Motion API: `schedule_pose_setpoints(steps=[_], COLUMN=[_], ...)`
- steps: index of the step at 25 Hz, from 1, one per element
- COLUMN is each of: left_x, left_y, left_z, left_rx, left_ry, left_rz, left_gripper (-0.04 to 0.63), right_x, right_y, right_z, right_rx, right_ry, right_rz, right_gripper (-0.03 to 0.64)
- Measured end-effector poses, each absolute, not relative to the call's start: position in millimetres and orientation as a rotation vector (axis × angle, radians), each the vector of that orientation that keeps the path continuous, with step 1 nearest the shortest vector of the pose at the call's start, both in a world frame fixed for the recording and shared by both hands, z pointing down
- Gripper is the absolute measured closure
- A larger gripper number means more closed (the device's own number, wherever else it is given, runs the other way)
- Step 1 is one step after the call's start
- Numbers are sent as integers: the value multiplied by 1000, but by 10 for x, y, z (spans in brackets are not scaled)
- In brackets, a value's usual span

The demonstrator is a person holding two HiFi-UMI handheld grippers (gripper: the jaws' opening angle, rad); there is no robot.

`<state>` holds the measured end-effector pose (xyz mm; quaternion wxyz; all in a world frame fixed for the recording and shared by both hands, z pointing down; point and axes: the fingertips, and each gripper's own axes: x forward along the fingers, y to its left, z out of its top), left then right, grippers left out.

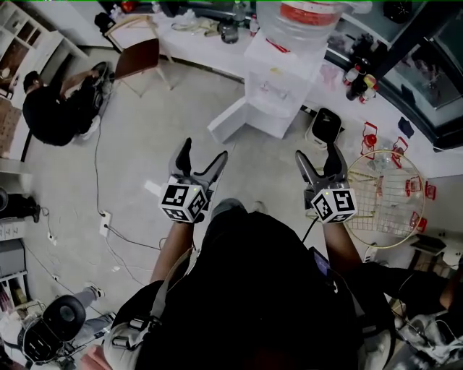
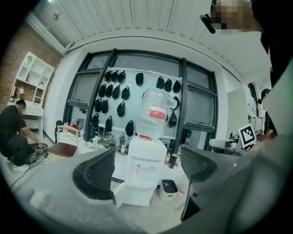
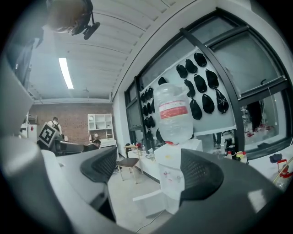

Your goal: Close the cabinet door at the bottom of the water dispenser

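Observation:
A white water dispenser (image 1: pixel 278 79) stands on the floor ahead of me with a clear water bottle (image 1: pixel 304 22) on top. Its bottom cabinet door (image 1: pixel 230 120) hangs open, swung out to the left. The dispenser (image 2: pixel 144 173) and its open door (image 2: pixel 120 194) show between the left gripper's jaws; the dispenser (image 3: pixel 176 180) and door (image 3: pixel 147 197) also show in the right gripper view. My left gripper (image 1: pixel 202 155) and right gripper (image 1: pixel 318 160) are both open, empty, and held well short of the dispenser.
A small white bin (image 1: pixel 325 126) sits right of the dispenser. A round wire rack (image 1: pixel 383 199) lies at the right. A wooden chair (image 1: pixel 137 54) stands at the back left, near a crouching person (image 1: pixel 54 108). Cables (image 1: pixel 101 217) run over the floor at left.

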<state>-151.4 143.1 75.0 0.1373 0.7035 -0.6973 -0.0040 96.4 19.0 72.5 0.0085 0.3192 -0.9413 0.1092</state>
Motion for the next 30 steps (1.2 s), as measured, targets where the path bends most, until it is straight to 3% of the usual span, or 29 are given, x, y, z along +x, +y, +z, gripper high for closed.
schedule_pose_setpoints(steps=[16, 30], left_x=[-2208, -2887], left_y=[777, 208], left_z=[1475, 2762], left_rx=[1957, 1861], left_ry=[-1933, -1790], left_rz=[88, 243], left_gripper=[141, 138], right_x=[58, -732], right_y=[-503, -918], right_z=[1254, 2314], right_rx=[935, 866], right_ry=[-2846, -2690], right_rz=[389, 429], right_gripper=[187, 192])
